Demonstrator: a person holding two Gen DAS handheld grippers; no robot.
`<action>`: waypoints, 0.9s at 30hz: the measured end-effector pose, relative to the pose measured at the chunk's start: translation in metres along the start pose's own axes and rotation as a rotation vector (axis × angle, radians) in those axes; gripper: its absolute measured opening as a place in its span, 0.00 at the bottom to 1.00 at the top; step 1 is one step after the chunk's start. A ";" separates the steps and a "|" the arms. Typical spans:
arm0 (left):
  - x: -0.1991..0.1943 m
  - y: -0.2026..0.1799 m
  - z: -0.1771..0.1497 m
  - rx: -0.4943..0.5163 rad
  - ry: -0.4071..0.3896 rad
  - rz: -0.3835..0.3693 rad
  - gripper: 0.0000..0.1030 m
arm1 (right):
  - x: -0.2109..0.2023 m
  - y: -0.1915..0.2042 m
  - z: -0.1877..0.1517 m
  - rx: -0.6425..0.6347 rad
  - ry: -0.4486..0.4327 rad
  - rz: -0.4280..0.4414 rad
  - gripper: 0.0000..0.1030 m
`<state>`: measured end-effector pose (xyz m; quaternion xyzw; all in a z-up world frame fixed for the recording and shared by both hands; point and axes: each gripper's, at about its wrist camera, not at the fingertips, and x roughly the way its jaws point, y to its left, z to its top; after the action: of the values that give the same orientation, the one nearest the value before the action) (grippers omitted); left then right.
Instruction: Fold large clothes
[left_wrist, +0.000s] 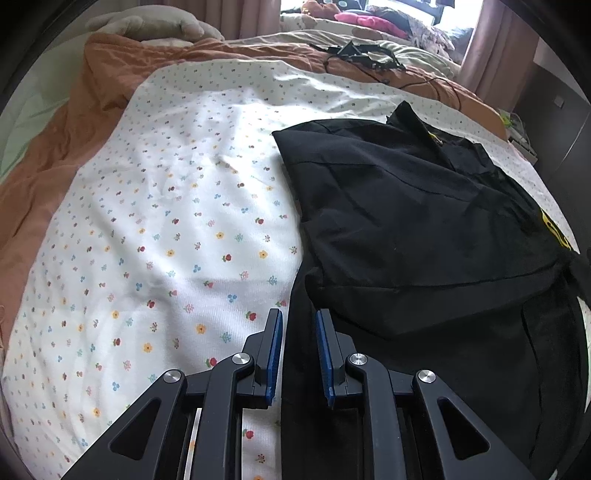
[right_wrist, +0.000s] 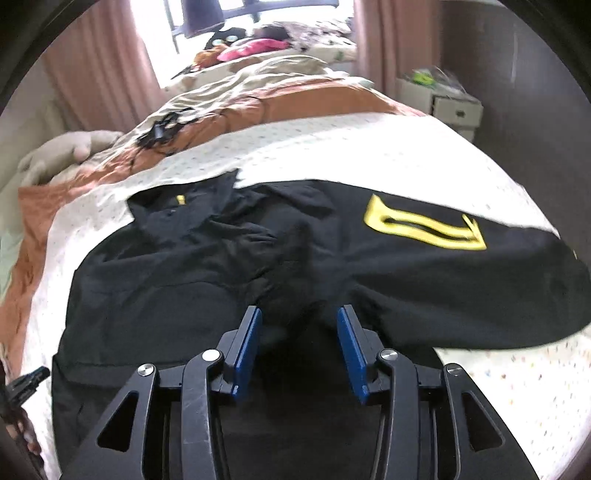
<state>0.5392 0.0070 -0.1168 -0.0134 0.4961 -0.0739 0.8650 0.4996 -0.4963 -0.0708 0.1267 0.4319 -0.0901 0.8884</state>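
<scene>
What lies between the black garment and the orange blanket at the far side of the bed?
Only the flowered white sheet; this stretch between the black garment and the orange blanket is bare in the left wrist view.

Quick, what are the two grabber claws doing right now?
Left gripper: open, nothing pinched, over the black garment's edge.
Right gripper: open, holding nothing, above the garment.

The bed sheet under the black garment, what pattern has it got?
White sheet scattered with small multicoloured flowers; clearest in the left wrist view.
</scene>
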 end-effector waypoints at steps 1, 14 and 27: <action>0.000 -0.001 0.000 0.003 -0.002 0.000 0.20 | 0.004 -0.006 -0.004 0.012 0.010 0.004 0.42; 0.028 0.001 0.004 0.024 0.035 0.072 0.20 | 0.075 -0.014 -0.017 0.078 0.111 0.042 0.42; 0.003 -0.004 0.008 0.007 0.004 0.088 0.20 | 0.033 -0.049 -0.019 0.069 0.078 0.041 0.40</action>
<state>0.5470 0.0025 -0.1155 0.0113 0.4975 -0.0376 0.8666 0.4922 -0.5389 -0.1161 0.1694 0.4603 -0.0817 0.8676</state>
